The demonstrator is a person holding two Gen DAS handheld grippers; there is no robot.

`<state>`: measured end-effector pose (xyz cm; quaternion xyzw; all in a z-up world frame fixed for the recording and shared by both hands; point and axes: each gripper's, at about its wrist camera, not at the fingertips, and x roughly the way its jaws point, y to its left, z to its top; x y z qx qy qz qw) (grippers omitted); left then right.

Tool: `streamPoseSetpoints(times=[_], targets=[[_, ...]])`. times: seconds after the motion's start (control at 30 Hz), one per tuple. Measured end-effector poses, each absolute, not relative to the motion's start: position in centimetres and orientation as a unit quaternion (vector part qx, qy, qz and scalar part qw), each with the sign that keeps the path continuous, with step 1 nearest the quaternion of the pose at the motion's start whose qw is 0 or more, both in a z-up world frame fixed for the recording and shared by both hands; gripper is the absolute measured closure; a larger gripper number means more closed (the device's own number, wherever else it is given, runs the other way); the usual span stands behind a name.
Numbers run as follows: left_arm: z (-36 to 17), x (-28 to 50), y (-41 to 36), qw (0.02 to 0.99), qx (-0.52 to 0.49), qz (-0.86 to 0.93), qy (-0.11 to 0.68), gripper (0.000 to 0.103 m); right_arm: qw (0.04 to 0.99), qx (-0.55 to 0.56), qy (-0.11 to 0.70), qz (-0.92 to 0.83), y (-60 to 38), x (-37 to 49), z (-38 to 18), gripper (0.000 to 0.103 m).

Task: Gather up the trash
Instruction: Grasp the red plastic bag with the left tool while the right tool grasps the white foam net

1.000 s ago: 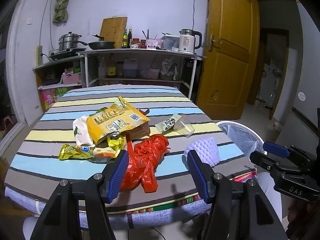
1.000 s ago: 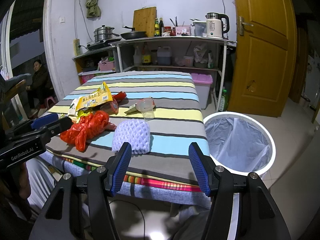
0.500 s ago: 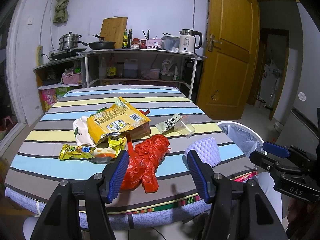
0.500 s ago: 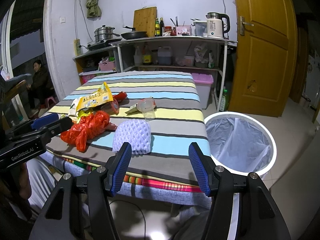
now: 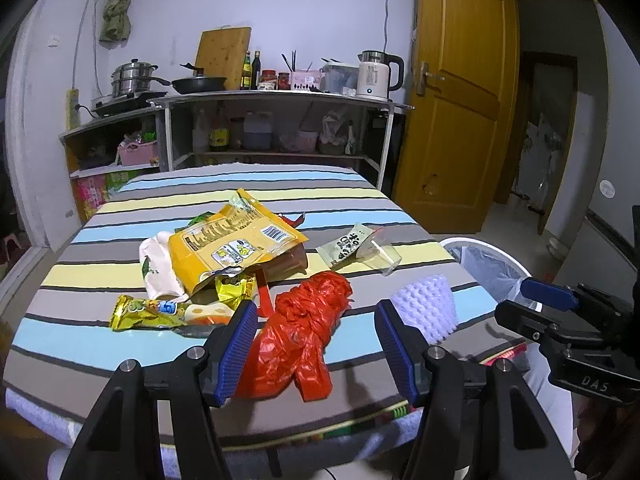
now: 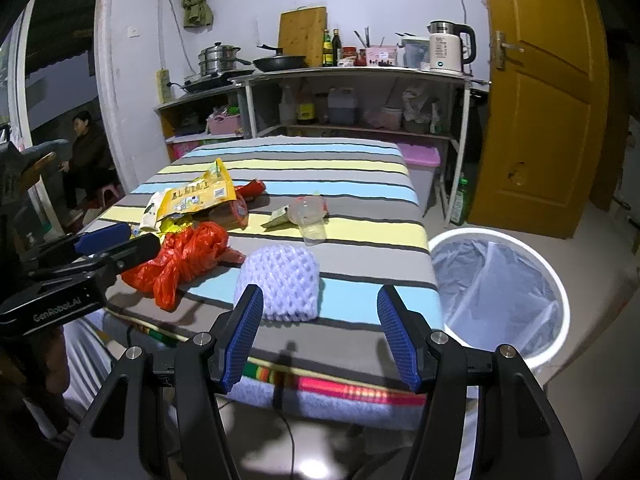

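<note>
Trash lies on a striped table (image 5: 248,192): a crumpled red plastic bag (image 5: 304,332), a white foam net (image 5: 426,308), a yellow snack bag (image 5: 228,248), a yellow wrapper (image 5: 148,312), a clear plastic cup (image 5: 378,254) and a small green packet (image 5: 344,246). My left gripper (image 5: 316,348) is open and empty, just before the red bag at the table's near edge. My right gripper (image 6: 320,336) is open and empty, just before the foam net (image 6: 280,280). A white bin with a liner (image 6: 500,292) stands on the floor right of the table.
A shelf unit (image 5: 280,120) with pots, bottles and a kettle stands behind the table. A yellow door (image 5: 452,120) is at the right. A person sits at the far left in the right wrist view (image 6: 84,152). A pink box (image 6: 420,160) sits under the shelf.
Both grippers have crept slightly towards the table. Nothing on the table has moved.
</note>
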<state>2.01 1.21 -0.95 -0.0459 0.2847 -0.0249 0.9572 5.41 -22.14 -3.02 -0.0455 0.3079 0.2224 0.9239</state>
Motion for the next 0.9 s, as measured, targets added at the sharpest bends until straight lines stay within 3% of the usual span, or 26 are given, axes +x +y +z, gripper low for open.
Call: streamPoseSetpoints(times=[0.47, 0.7, 0.73, 0.8, 0.9], targets=[[-4.5, 6.5, 2.3, 0.940, -0.036, -0.034, 0.338, 0.042, 0.899, -0.041, 0.355, 0.252, -19.1, 10.4, -5.6, 0.043], [-5.5, 7.3, 2.1, 0.932, -0.030, -0.039, 0.360, 0.055, 0.889, -0.041, 0.376, 0.258, -18.3, 11.5, -6.5, 0.043], [-5.5, 7.4, 2.0, 0.931, -0.028, -0.038, 0.361, 0.055, 0.888, -0.041, 0.377, 0.259, -18.2, 11.6, -6.5, 0.046], [-5.5, 7.4, 1.8, 0.931, -0.026, -0.038, 0.362, 0.056, 0.883, -0.038, 0.383, 0.268, -18.1, 11.8, -6.5, 0.062], [-5.4, 7.5, 1.7, 0.930, -0.029, -0.037, 0.364, 0.056, 0.885, -0.043, 0.380, 0.267, -17.8, 11.6, -6.3, 0.074]])
